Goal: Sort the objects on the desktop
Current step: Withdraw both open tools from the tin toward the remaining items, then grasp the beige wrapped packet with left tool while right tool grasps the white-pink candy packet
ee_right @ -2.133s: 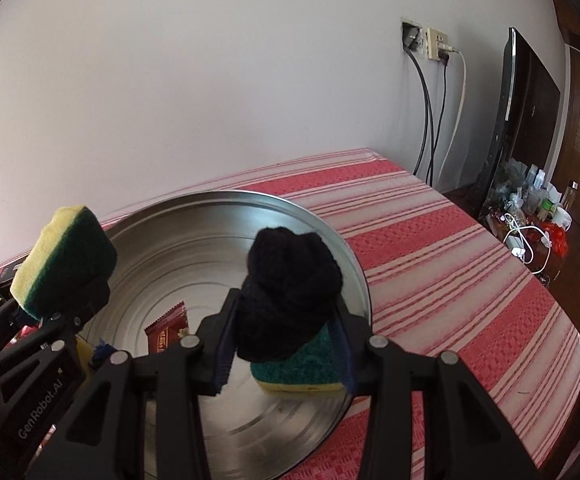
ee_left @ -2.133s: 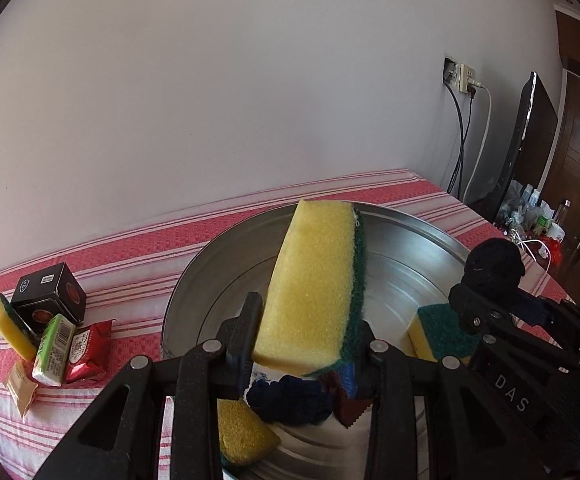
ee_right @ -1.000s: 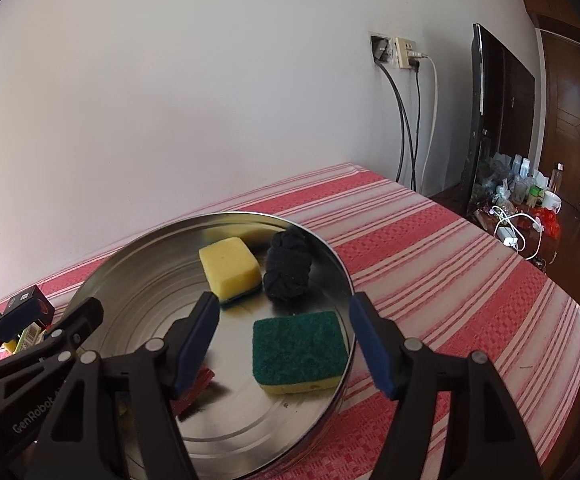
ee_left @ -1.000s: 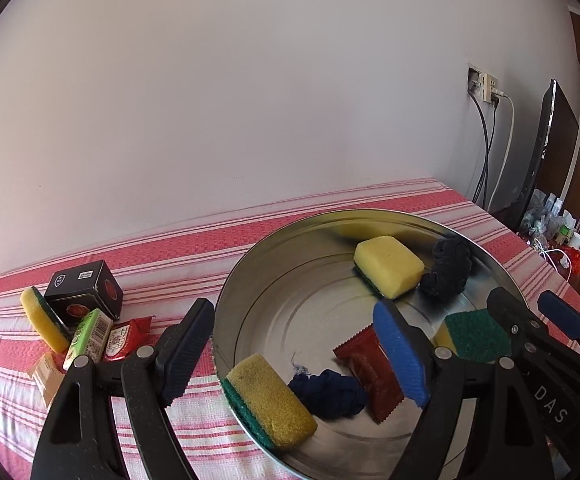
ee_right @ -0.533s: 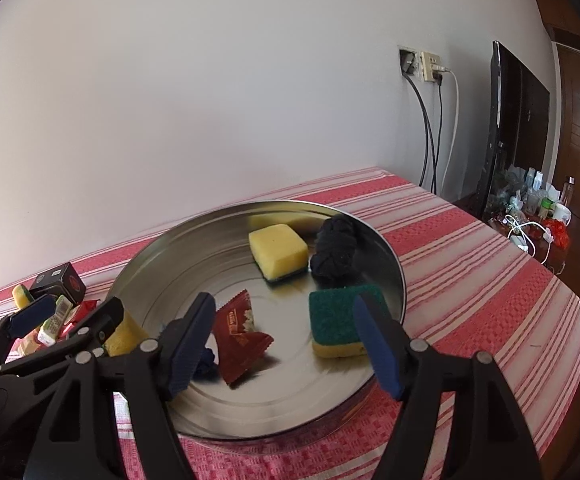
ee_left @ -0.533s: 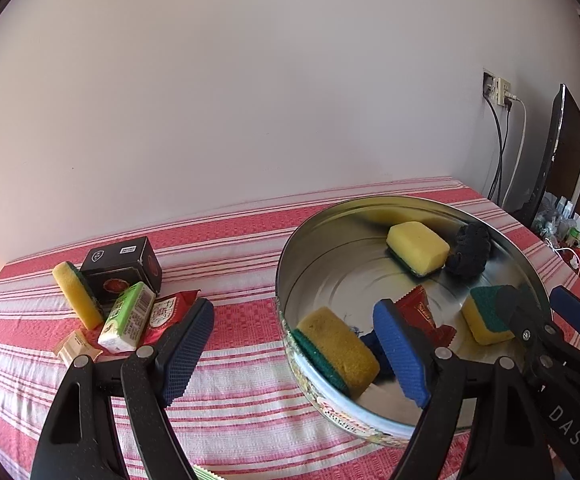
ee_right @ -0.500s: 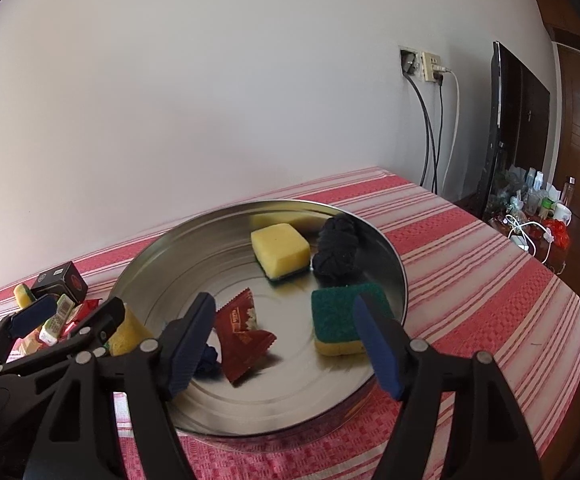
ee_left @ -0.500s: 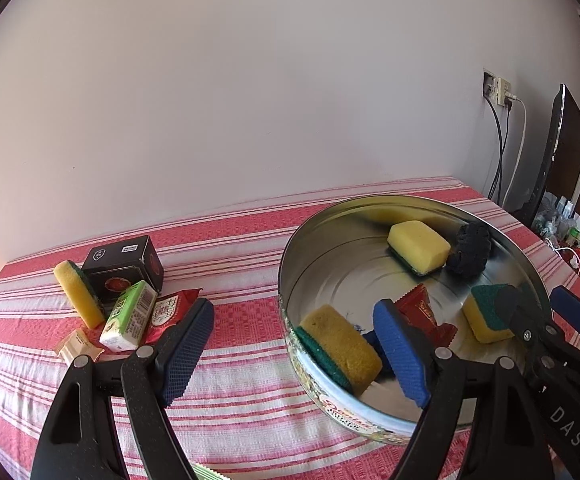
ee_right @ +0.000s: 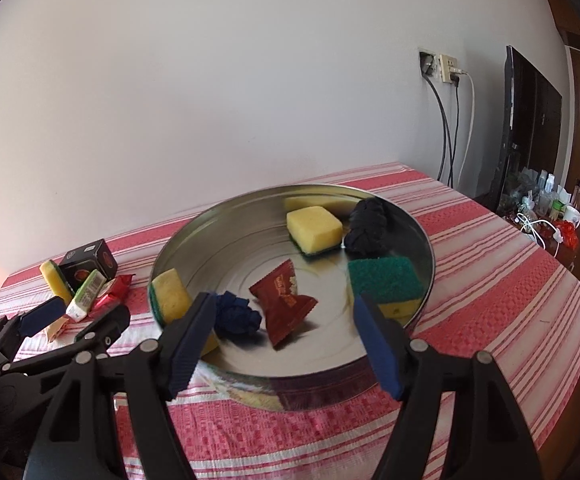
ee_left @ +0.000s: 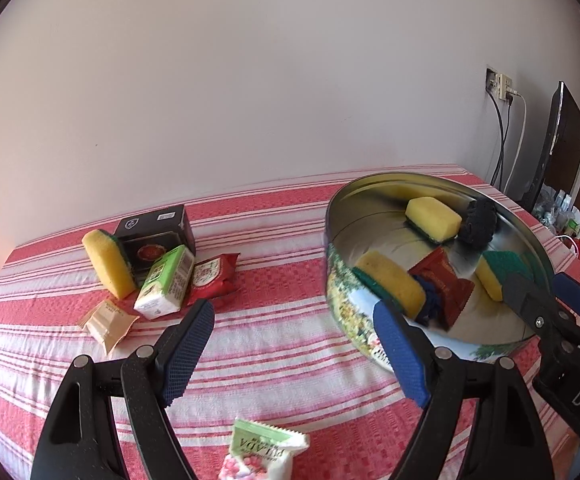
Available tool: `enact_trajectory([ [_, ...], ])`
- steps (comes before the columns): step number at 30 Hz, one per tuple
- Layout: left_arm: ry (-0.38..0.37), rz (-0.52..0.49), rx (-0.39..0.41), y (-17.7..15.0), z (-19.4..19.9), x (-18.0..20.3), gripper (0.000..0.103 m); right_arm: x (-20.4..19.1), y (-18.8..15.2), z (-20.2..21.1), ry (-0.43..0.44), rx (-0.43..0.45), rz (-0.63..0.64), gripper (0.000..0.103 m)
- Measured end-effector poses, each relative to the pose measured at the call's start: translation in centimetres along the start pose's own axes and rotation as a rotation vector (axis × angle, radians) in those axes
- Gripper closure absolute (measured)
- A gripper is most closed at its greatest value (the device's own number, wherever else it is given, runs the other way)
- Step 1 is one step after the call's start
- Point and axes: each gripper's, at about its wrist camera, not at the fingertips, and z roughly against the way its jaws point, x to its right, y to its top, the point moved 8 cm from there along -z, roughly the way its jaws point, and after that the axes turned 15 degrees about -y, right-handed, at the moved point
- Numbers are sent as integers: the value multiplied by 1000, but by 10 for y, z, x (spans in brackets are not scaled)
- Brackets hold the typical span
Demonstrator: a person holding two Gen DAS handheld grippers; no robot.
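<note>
A round metal tin (ee_right: 226, 248) (ee_left: 342, 296) on the red striped cloth holds three yellow-green sponges, a black cloth ball (ee_right: 368, 224), a blue cloth ball (ee_right: 236, 314) and a red packet (ee_right: 284, 304). Left of it lie a sponge (ee_left: 108, 262), a black box (ee_left: 154, 234), a green-white carton (ee_left: 168, 280), a red packet (ee_left: 212, 276) and a tan packet (ee_left: 106, 322). My left gripper (ee_left: 294, 354) is open and empty over the cloth in front of this group. My right gripper (ee_right: 286, 344) is open and empty at the tin's near rim.
A green-white candy packet (ee_left: 264, 448) lies near the table's front edge under the left gripper. Wall sockets with cables (ee_right: 444, 68), a dark screen (ee_right: 530, 120) and a cluttered low surface (ee_right: 546, 208) stand beyond the table's right end.
Both grippers let go of the sponge and the black cloth ball, which now lie in the tin, then drew back; the left one shifted toward the pile on the left.
</note>
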Motion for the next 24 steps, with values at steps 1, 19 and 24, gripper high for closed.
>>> enact_trajectory([
  [1, 3, 3, -3, -4, 3, -6, 19, -5, -4, 3, 11, -3, 7, 30],
  [19, 178, 188, -45, -53, 40, -150, 19, -131, -76, 41, 249, -101, 258, 30],
  [24, 176, 153, -83, -51, 33, -163, 19, -152, -94, 33, 258, -175, 283, 30],
])
